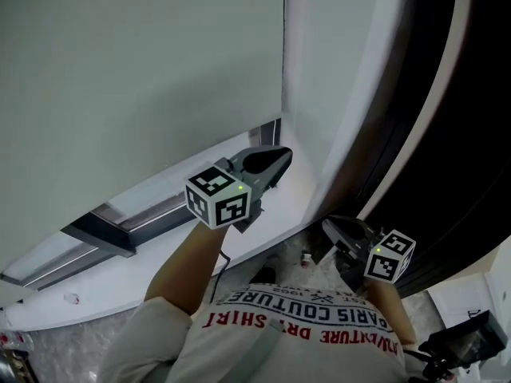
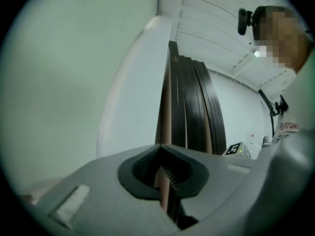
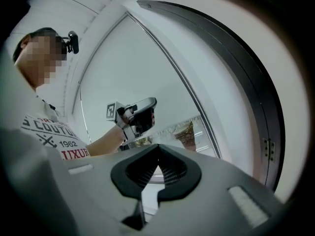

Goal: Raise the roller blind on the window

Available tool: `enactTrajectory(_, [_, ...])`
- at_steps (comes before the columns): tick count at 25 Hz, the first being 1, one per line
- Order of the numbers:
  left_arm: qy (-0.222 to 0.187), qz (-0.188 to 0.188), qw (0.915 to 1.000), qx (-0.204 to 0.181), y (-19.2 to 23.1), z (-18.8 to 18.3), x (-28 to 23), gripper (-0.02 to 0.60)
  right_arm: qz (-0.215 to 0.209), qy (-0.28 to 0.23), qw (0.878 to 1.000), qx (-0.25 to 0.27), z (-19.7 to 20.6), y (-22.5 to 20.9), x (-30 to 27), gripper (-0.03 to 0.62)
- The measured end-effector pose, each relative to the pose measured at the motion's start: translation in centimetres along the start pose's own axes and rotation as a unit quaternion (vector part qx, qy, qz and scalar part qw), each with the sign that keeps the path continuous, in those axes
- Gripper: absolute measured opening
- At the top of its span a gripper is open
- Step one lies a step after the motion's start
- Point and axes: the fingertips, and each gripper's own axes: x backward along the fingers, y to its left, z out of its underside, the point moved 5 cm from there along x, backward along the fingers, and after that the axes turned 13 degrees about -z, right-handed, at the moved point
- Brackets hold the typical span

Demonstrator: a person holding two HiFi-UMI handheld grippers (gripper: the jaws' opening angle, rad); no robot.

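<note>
Overall, the roller blind [image 1: 136, 70] covers the window down to a narrow uncovered strip [image 1: 152, 214] above the sill [image 1: 160, 266]. Your left gripper [image 1: 278, 159] is up at the blind's right edge. Your right gripper [image 1: 331, 230] sits lower, beside the dark frame [image 1: 435, 110]. Each gripper view shows its fingers [image 2: 172, 173] pressed together with nothing between them. Only the right gripper view shows what looks like a beaded cord [image 3: 199, 113] along the window's edge, and its upper run is hard to trace.
</note>
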Motion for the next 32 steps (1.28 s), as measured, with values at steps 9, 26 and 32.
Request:
enactTrajectory(9, [-0.007,-0.068,0.9964,-0.049,7.1,-2.5,-10.6,0.132,0.024,-0.023,0.998,-0.044,-0.2,-5.0,0.3,0.003])
enactTrajectory(26, [0.017,-0.141,0.988,-0.061,9.8,-3.7,-14.7,0.018,0.038,-0.059,0.996,-0.057,-0.3,-5.0,3.4,0.003])
enactTrajectory(32, [0.018,-0.118,0.9907,-0.065,7.4,-3.0,-10.9,0.015,0.025,-0.043,0.998,-0.047,-0.3,-3.9,2.8,0.003])
